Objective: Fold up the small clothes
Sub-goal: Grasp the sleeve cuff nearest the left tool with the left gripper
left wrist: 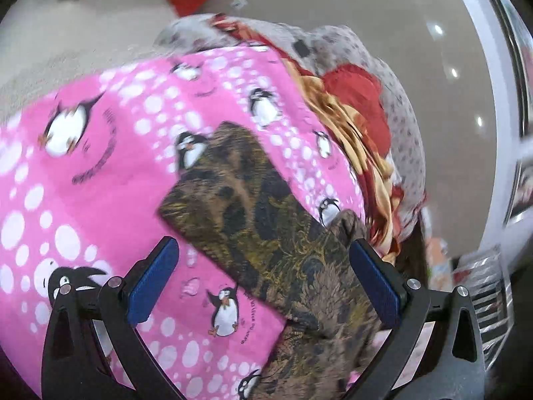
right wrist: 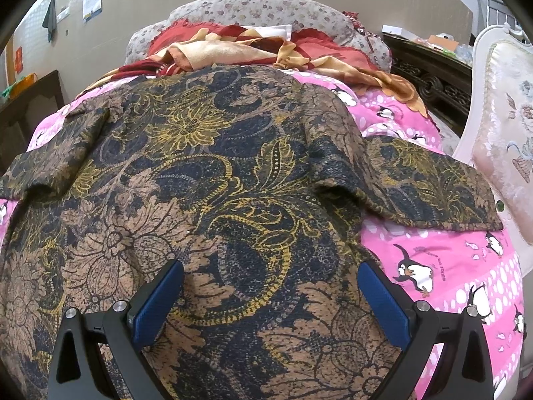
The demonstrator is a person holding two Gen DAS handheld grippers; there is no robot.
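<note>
Right wrist view looks down on a shirt (right wrist: 213, 180) with a brown, dark blue and yellow flower print, spread flat on a bed covered by a pink sheet (right wrist: 459, 266) printed with penguins and white dots. One short sleeve (right wrist: 429, 183) of the shirt sticks out toward a cushioned chair (right wrist: 499, 153) beside the bed, and the other sleeve lies on the opposite side of the shirt. The right tongs (right wrist: 269, 303) hover just above the lower part of the shirt with their blue pads wide apart and nothing held between them.

Beyond the shirt, at the head of the bed, a red and cream blanket (right wrist: 233, 50) lies crumpled against a grey flowered pillow (right wrist: 266, 10). A dark carved piece of furniture (right wrist: 433, 76) stands beyond the chair.

From the left wrist view, which is blurred, a sleeve of the shirt (left wrist: 233, 186) stretches over the pink sheet (left wrist: 100, 173) toward the blanket (left wrist: 353, 126) and pillow (left wrist: 399, 106). The left tongs (left wrist: 263, 283) are also spread wide, one blue pad on each side of the shirt cloth, gripping nothing; whether the pads touch the cloth cannot be made out.
</note>
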